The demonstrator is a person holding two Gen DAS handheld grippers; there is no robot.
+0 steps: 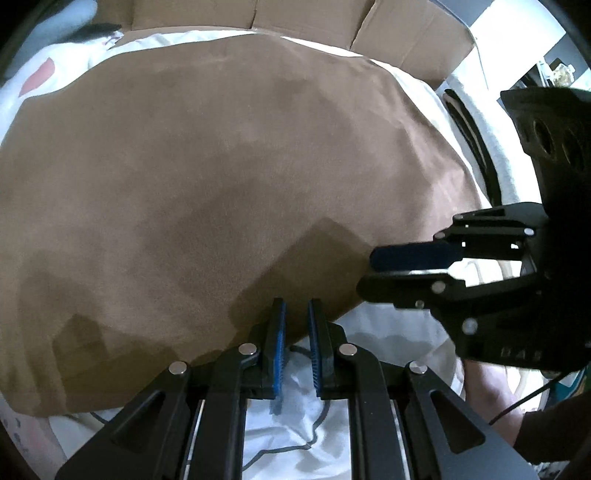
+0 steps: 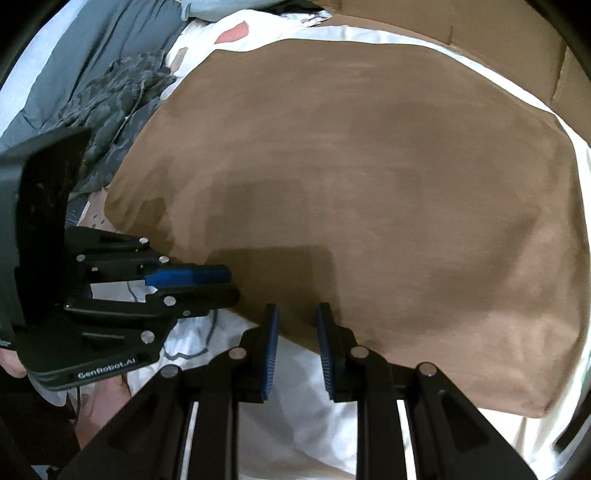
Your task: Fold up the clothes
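Note:
A brown cloth (image 1: pixel 221 166) (image 2: pixel 369 184) lies flat and smooth on a white sheet (image 1: pixel 295 424) (image 2: pixel 295 424). My left gripper (image 1: pixel 297 301) (image 2: pixel 229 284) points down at the cloth's near edge. Its blue pads are almost together, with only a thin slit and nothing pinched between them. My right gripper (image 2: pixel 297 306) (image 1: pixel 369 273) hovers over the same near edge, just to the right of the left one. Its pads stand a little wider apart, and flat cloth shows in the gap. The shadows of both grippers fall on the cloth.
Cardboard (image 1: pixel 295 18) (image 2: pixel 480 29) stands behind the sheet. A dark grey garment (image 2: pixel 118 85) is crumpled at the far left beside a grey-blue cover. A thin dark cable (image 1: pixel 317 424) runs over the sheet near the grippers. A person's forearm (image 1: pixel 487 387) shows at the right.

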